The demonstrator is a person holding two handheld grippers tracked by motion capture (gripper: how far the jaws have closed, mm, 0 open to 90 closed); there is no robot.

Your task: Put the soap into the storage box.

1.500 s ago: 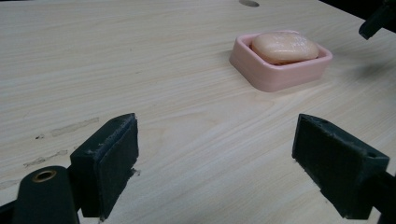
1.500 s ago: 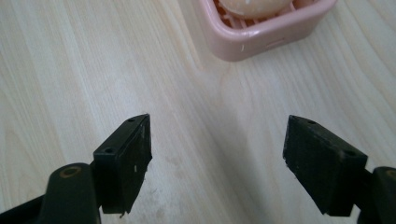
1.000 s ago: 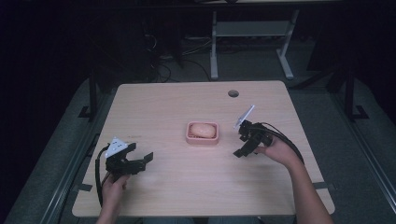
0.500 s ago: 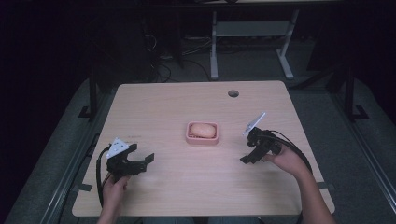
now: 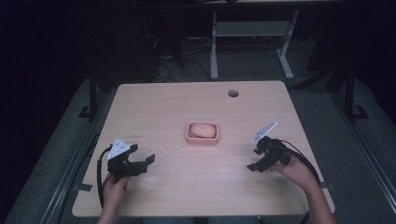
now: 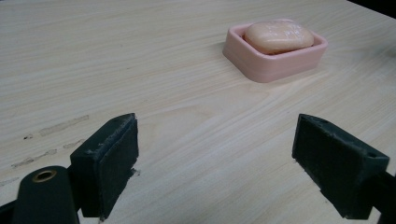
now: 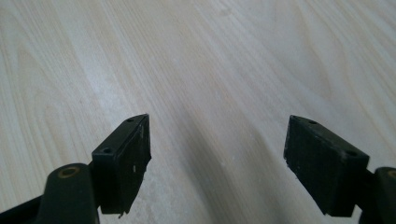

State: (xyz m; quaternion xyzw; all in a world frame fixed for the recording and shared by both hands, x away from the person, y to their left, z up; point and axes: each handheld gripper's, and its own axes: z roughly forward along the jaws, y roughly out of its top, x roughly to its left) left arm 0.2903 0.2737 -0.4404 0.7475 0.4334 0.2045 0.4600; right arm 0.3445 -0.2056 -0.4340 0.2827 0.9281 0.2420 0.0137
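Right gripper (image 5: 256,159) is pulling back from the soap dish (image 5: 203,133) toward the near right edge of the table (image 5: 159,107), now sitting well apart from the dish with its jaws spread wide and nothing between them, just bare wood under it in the right gripper view. Left gripper (image 5: 148,164) is staying put near the front left, jaws also gaping and empty. Pink dish is sitting mid-table with the soap bar (image 6: 279,36) lying inside it, between the two grippers.
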